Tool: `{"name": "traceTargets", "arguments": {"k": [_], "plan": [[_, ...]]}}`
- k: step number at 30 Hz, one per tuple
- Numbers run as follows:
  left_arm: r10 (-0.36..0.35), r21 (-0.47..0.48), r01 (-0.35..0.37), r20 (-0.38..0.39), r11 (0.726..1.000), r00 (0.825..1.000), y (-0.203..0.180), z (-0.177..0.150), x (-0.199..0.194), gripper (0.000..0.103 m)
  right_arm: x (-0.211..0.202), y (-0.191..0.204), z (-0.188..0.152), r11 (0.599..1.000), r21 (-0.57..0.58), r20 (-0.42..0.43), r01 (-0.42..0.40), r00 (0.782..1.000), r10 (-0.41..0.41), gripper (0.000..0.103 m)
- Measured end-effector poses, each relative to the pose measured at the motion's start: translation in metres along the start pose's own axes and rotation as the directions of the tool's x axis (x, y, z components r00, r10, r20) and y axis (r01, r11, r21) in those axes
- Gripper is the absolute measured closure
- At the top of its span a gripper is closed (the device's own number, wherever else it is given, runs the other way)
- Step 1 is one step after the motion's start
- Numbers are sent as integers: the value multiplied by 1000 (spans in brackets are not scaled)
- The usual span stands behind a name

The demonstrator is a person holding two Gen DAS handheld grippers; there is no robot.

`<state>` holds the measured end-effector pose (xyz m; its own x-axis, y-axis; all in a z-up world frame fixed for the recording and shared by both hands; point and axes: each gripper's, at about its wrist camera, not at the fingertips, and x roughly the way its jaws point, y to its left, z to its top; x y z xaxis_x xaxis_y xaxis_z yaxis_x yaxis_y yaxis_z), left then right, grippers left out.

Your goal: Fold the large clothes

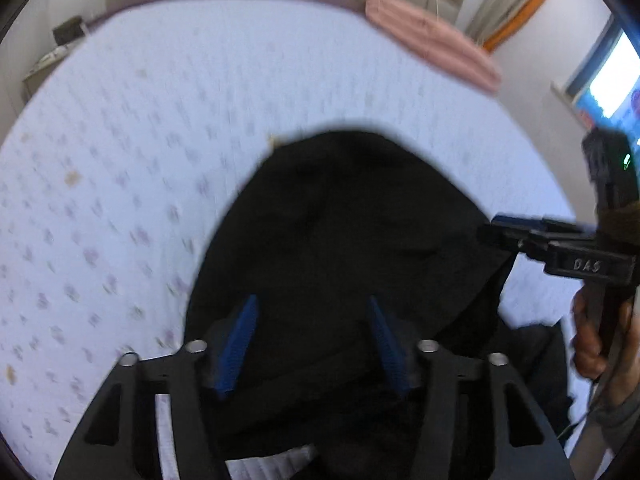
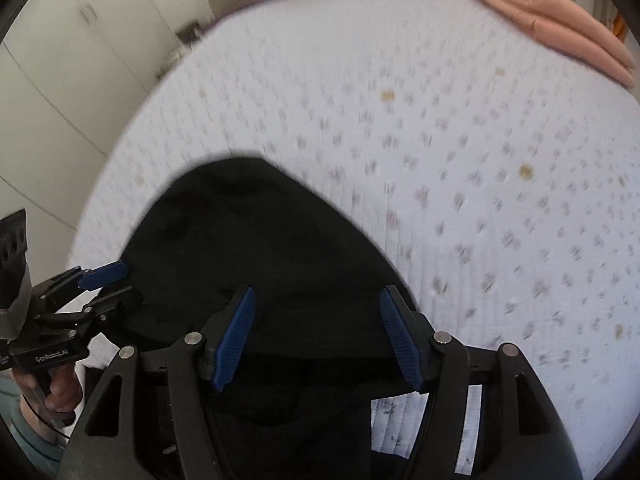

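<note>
A large black garment (image 1: pixel 340 232) lies on the white flower-patterned bed (image 1: pixel 120 160), partly folded over, its rounded far edge toward the headboard. It also shows in the right wrist view (image 2: pixel 248 248). My left gripper (image 1: pixel 312 304) is open above the garment's near part, holding nothing. My right gripper (image 2: pixel 316 296) is open above the garment too, holding nothing. In the left wrist view the right gripper (image 1: pixel 500 228) sits at the garment's right edge. In the right wrist view the left gripper (image 2: pixel 108 280) sits at the garment's left edge, its blue fingers apart.
A pink folded cloth (image 1: pixel 432 44) lies at the bed's far right corner, also in the right wrist view (image 2: pixel 552 16). White wardrobes (image 2: pixel 60 80) stand left of the bed. A window (image 1: pixel 608 76) is on the right. The bed (image 2: pixel 480 160) stretches wide beyond the garment.
</note>
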<state>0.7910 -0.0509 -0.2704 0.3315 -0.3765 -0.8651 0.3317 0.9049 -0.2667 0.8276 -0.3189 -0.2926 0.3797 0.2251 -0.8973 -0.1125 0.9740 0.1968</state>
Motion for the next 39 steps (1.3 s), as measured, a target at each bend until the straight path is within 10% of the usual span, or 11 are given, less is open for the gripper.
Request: {"name": "traceTargets", "arguments": {"k": [4,21,28,39], "plan": [[44,32,-44,-4,999,999,0,-22,27,48,46,1,-30,996,-76,-139,52,988,-63,37],[30,42,-32,65,999,997,4,-27,-37,45,-9,-32,-36,996,3,-46,-93,995,93,30],[54,-63,-49,82,997,995,43,-8,-50,26,-26,-86,-34,986,128,-37,-109,993,115,27],[-226,-165,210,-85,964,970,67,7,23,27,44,-104,-23,851,252,-113,-461,859,499,28]]}}
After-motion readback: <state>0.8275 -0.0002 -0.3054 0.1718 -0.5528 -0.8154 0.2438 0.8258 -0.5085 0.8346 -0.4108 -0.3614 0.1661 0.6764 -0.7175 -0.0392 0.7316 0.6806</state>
